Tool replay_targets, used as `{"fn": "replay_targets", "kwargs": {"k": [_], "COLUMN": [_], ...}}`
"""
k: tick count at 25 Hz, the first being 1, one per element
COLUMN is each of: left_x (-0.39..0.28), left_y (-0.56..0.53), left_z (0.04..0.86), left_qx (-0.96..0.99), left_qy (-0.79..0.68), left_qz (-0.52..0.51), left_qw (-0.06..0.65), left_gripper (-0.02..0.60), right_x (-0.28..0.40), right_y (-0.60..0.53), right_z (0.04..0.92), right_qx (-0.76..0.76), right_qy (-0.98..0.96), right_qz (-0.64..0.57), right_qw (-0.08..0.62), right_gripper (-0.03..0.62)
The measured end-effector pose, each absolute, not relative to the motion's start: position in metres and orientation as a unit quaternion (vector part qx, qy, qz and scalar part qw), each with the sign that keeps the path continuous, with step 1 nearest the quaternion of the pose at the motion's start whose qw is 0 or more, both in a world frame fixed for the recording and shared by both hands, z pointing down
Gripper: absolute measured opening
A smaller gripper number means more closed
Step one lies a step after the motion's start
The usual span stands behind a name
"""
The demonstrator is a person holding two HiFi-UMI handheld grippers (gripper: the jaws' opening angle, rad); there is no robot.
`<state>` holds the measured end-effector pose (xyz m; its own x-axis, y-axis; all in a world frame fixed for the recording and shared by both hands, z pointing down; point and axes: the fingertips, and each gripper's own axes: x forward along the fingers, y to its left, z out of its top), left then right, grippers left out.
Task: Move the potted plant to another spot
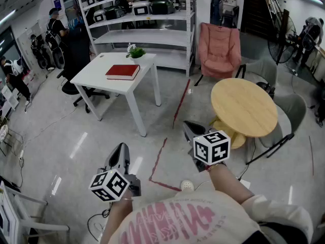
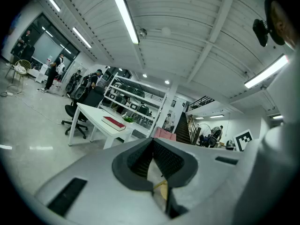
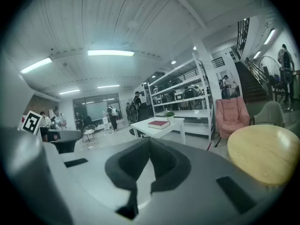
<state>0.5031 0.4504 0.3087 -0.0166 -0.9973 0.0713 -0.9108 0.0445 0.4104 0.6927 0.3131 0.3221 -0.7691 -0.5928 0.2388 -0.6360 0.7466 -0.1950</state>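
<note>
Closest to us, the left claw (image 1: 121,147) is clenched, its dark ribbed pads meeting at the tips with nothing between them, and it points level across the room. The right claw (image 1: 189,127) is clenched too and empty, tipped slightly downward. Neither touches anything (both hang in open air above the glossy grey floor (image 1: 61,136)). Just beyond the claws a red tape line (image 1: 179,104) runs away across the floor. To the right of the right claw stands a round pale wooden table (image 1: 244,105). Further ahead, well apart from both claws and left of the tape line, is the white rectangular counter (image 1: 99,75), with a flat red hardcover book (image 1: 122,71) lying on it. The small green potted plant (image 1: 135,52) stands upright at the counter's far edge, beyond the book.

We judge the step in hand to be the approach. We should close in on the counter and open one claw wide before reaching. We should then come in level past the book without nudging it. Taking the pot by its body rather than by the leaves should let it lift upright.
</note>
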Motion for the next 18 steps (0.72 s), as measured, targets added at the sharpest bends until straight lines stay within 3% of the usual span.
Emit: {"fn": "replay_targets", "kwargs": {"k": [18], "left_x": [0.486], "left_y": [0.432], "left_z": [0.329], "left_qx": [0.677], "left_qy": [-0.697], "left_qz": [-0.144], "left_qw": [0.187], "left_gripper": [0.003], "right_x": [0.681], "right_y": [0.285], "right_z": [0.352], "right_qx": [0.337], "right_qy": [-0.92], "right_qz": [0.177], "right_qw": [0.098], "right_gripper": [0.006]}}
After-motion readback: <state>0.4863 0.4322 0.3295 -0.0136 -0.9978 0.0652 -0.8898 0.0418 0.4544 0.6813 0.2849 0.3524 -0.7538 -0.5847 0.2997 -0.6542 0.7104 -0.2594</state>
